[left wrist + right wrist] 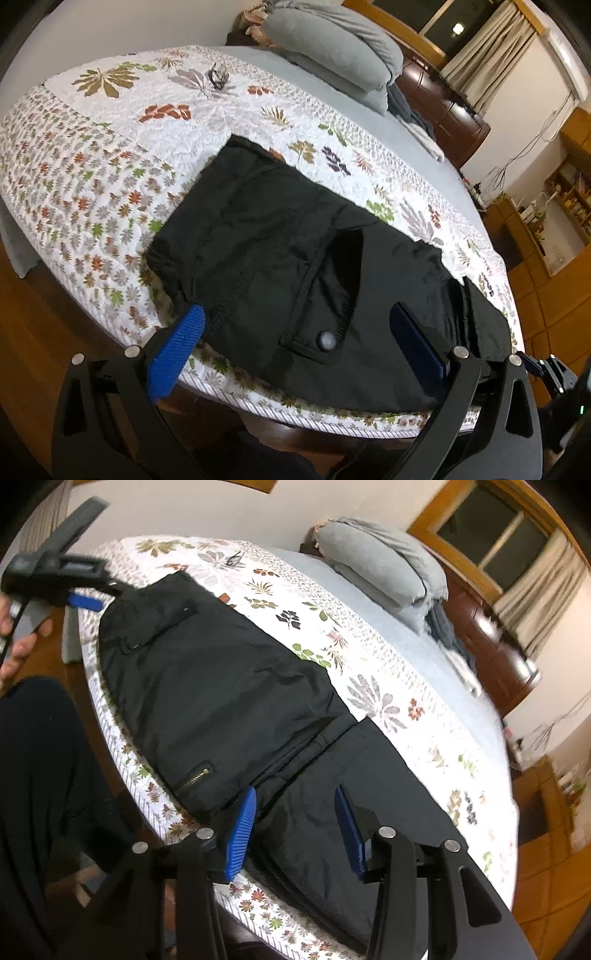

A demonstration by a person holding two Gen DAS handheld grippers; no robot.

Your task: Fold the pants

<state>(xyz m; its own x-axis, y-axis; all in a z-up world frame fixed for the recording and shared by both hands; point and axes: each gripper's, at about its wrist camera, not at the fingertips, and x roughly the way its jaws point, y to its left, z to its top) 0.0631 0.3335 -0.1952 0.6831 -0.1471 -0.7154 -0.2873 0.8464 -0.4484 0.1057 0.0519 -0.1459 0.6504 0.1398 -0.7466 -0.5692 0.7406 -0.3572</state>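
Black pants point(266, 251) lie flat along the near edge of the bed on a leaf-patterned quilt point(110, 147). A pocket flap with a round snap point(328, 340) faces up. My left gripper point(295, 321) is open and empty, its blue fingers point(181, 343) spread over the pants' near edge. In the right wrist view the pants point(221, 686) stretch from far left to near right, with a brass zipper point(197, 775). My right gripper point(295, 805) is open and empty just above the pants. The left gripper point(77, 598) shows at the pants' far end.
Grey pillows point(332, 48) are stacked at the head of the bed on a grey sheet. A small dark object point(218, 75) lies on the quilt. A dark wooden headboard point(443, 107), curtains and shelves stand beyond. My dark-clothed legs point(37, 775) are at the bedside.
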